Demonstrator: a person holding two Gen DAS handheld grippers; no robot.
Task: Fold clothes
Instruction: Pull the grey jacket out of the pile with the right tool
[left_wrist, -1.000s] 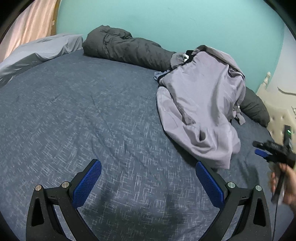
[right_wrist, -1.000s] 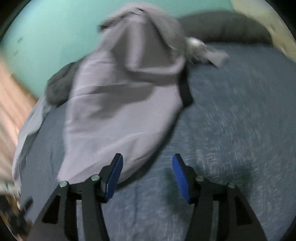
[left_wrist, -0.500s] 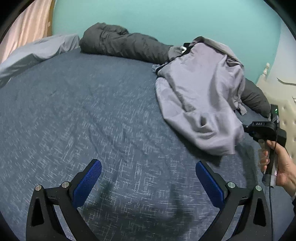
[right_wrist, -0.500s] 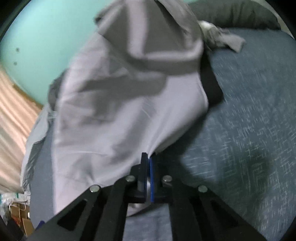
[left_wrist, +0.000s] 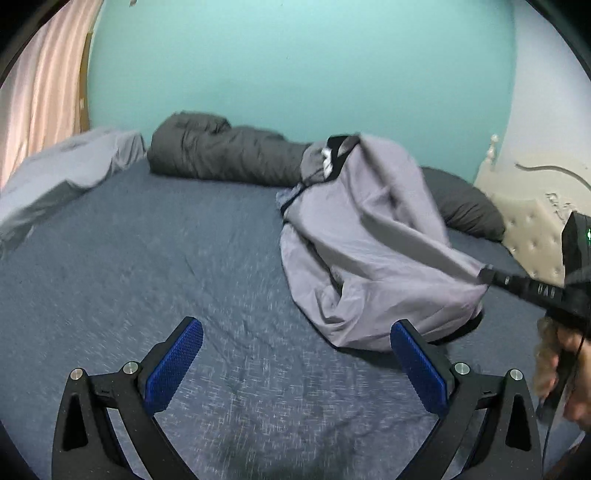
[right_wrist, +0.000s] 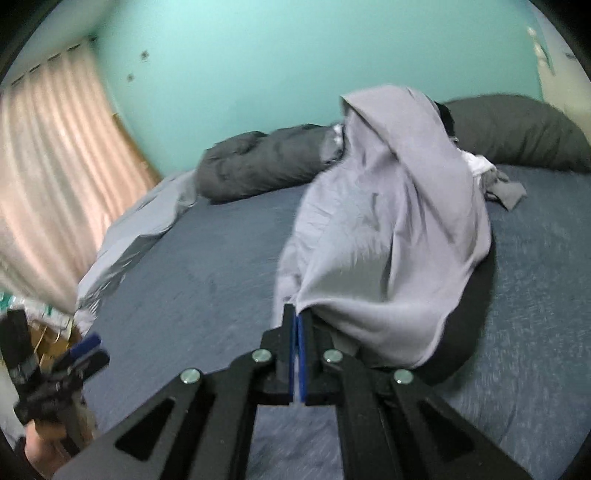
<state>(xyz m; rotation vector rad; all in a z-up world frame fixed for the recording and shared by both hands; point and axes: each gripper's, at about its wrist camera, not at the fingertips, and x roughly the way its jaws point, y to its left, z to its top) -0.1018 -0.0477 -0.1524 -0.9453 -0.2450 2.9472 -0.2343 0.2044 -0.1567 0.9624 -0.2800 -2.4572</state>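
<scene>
A light grey garment (left_wrist: 362, 236) lies in a heap on the blue bed (left_wrist: 147, 266), draped over a pile by the wall. My right gripper (right_wrist: 297, 317) is shut on the garment's near edge (right_wrist: 369, 258) and pulls it taut; it also shows in the left wrist view (left_wrist: 487, 275) at the right. My left gripper (left_wrist: 295, 354) is open and empty above the bed, left of the garment's lower edge. It also shows in the right wrist view (right_wrist: 83, 350) at the lower left.
A dark grey rolled duvet (left_wrist: 221, 155) and a dark pillow (left_wrist: 465, 210) lie along the teal wall. A pale grey sheet (left_wrist: 62, 173) is bunched at the left. A cream headboard (left_wrist: 532, 229) stands at the right, and pink curtains (right_wrist: 48, 184) hang beyond the bed.
My right gripper closed on the garment's edge and has pulled it up and back, stretching the cloth. My left gripper has tilted up a little and stays open.
</scene>
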